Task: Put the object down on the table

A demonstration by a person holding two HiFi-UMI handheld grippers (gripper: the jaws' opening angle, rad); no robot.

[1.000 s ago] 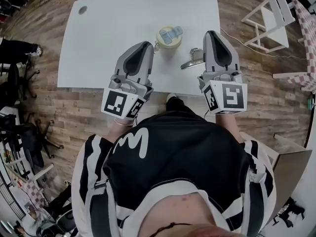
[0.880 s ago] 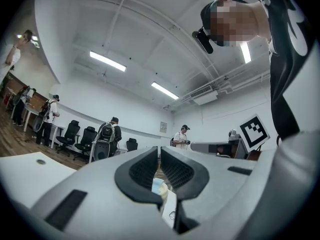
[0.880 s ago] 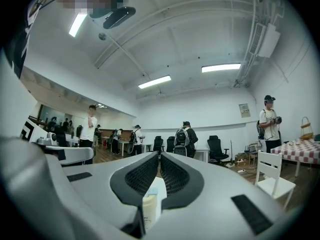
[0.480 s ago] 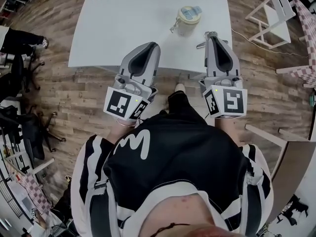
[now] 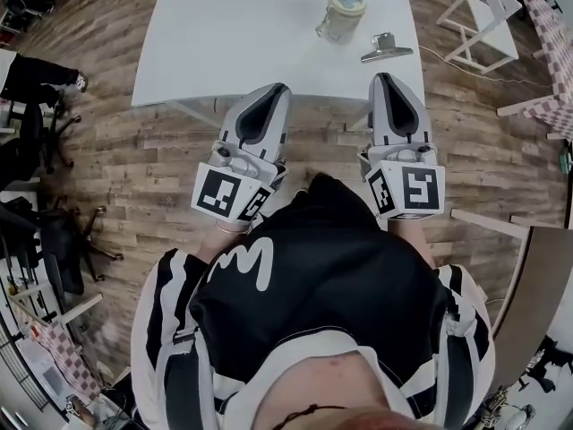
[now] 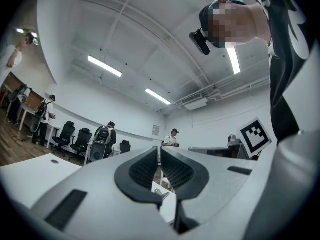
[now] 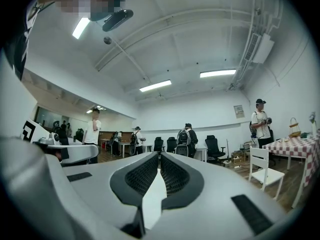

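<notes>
A pale jar with a yellow and blue lid stands on the white table near its front right edge. A metal clip lies beside the jar. My left gripper and right gripper hang over the wooden floor, short of the table's front edge and apart from both things. Both are shut with nothing in them. In the left gripper view the jaws meet with only a thin slit. In the right gripper view the jaws are together, with the white tabletop showing below them.
A white chair and a checkered tablecloth stand right of the table. Black office chairs are at the left, and a wooden tabletop at the lower right. Several people stand far off in the room.
Both grippers and the person have drawn back from the table, which now sits higher in the head view. The jar and clip stay on it.
</notes>
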